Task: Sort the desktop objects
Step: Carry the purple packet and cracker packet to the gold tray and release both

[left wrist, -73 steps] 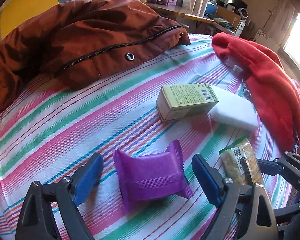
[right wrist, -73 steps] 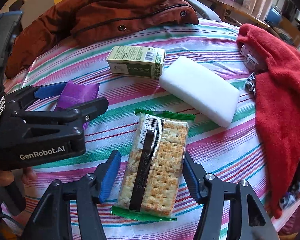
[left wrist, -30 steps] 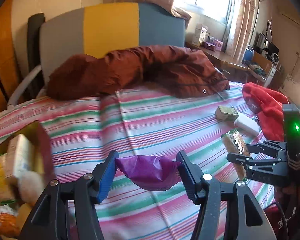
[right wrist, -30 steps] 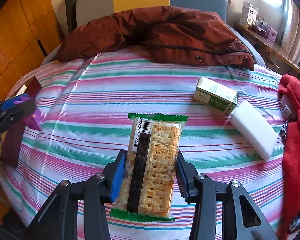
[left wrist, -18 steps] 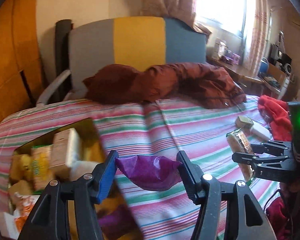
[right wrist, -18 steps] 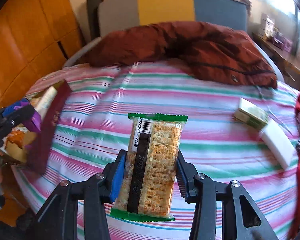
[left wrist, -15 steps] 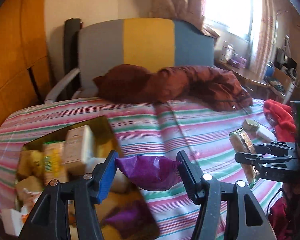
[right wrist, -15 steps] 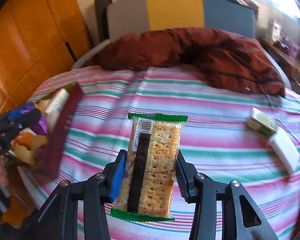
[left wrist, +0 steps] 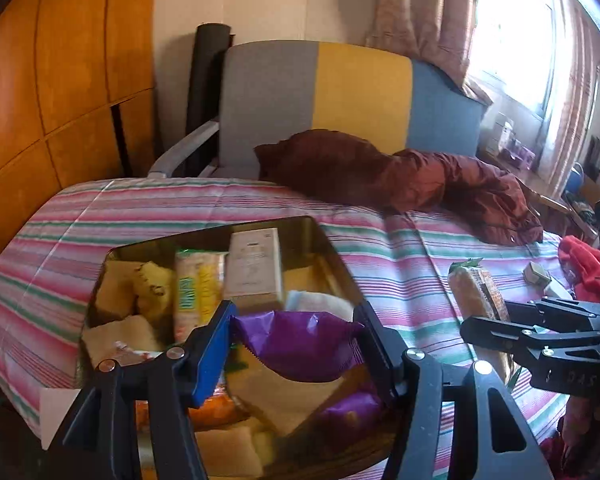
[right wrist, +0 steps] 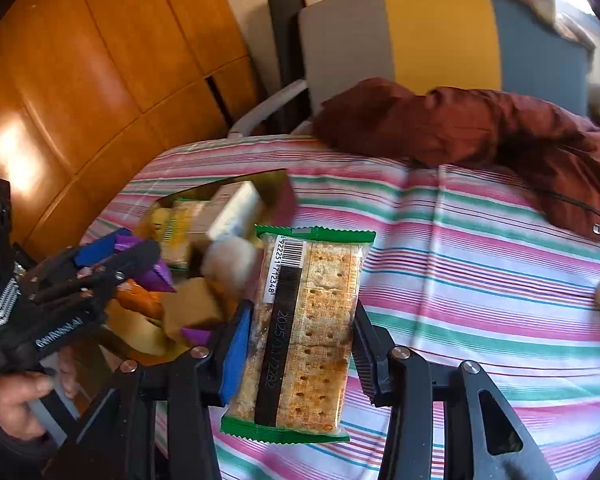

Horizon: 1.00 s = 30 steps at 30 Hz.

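My left gripper is shut on a purple snack packet and holds it in the air above a gold-lined box full of snacks at the table's left end. My right gripper is shut on a clear cracker pack with green ends, held upright over the striped tablecloth just right of the box. In the left wrist view the right gripper and its cracker pack show at the right. In the right wrist view the left gripper shows at the left over the box.
A brown jacket lies along the table's far edge before a grey, yellow and blue chair. A small green box, a white block and a red cloth sit at the far right. Wooden panels stand to the left.
Both grippers have lifted their packs off the table and carried them left. The snack box has come into view, and the purple packet now hangs over it.
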Motion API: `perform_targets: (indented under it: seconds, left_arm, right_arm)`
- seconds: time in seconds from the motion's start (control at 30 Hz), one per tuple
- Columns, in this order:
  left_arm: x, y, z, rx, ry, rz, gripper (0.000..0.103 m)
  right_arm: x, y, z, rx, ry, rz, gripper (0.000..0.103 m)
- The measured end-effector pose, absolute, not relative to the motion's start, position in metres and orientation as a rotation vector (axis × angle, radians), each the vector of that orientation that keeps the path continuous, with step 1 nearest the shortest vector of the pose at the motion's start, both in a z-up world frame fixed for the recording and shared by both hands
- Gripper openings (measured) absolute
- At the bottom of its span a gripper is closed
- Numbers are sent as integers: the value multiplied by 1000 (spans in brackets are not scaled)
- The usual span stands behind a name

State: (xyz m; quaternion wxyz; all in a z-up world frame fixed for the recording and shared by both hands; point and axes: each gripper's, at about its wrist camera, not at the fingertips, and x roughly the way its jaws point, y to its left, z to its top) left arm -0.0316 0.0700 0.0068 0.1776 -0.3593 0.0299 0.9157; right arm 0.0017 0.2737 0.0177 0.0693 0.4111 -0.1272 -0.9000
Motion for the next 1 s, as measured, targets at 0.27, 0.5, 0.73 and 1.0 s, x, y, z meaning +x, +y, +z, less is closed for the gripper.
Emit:
perform_targets:
  seconds: [0.27, 0.5, 0.73, 1.0]
  left_arm:
    - [-36, 42, 2, -1036, 24, 2628, 61]
    - [-43, 24, -4, -1066, -27, 2639, 61]
    - [-62, 5, -4, -1097, -140, 2608, 62]
    - [-84, -19, 1, -1113, -277, 2564, 62]
  right_arm:
    - [-8, 244, 16, 1224, -484, -2653, 47]
    - [-16, 222, 21, 1203, -491, -2627, 47]
    - [-25, 201, 26, 1186, -470, -2599, 47]
    - [-37, 184, 24, 1198, -453, -2577, 47]
